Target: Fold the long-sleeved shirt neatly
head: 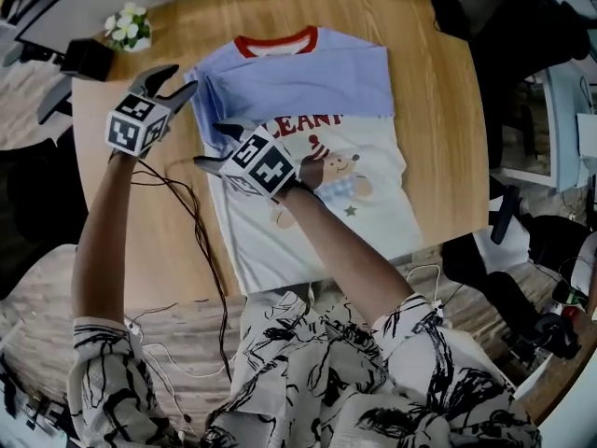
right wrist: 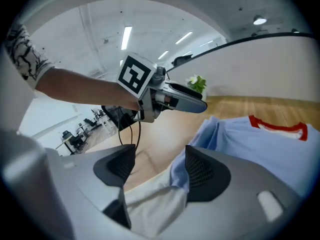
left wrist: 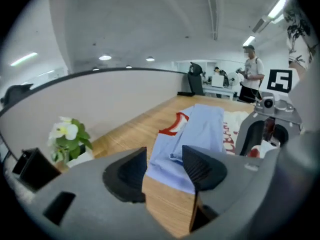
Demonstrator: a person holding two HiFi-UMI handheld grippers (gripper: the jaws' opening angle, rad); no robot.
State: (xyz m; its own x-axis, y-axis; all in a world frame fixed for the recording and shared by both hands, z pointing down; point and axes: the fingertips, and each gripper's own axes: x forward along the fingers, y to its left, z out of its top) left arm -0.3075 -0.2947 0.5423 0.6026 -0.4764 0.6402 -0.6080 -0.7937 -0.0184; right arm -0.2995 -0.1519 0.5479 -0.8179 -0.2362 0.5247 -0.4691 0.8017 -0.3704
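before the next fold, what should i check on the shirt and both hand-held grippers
1. Left hand-held gripper open, nothing gripped: ok
2. Right hand-held gripper open, shirt below, not pinched: ok
3. Sleeves folded across the chest: ok
4. Sleeve fold nearest both hand-held grippers smooth: not ok, looks rumpled
5. Cable clear of shirt's edge: cannot tell
6. Flower pot clear of shirt: ok

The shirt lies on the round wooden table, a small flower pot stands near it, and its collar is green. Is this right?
Not quite. The head view shows that the collar is red, not green. The rest is right: the shirt lies on the round wooden table, and a small flower pot stands near it.
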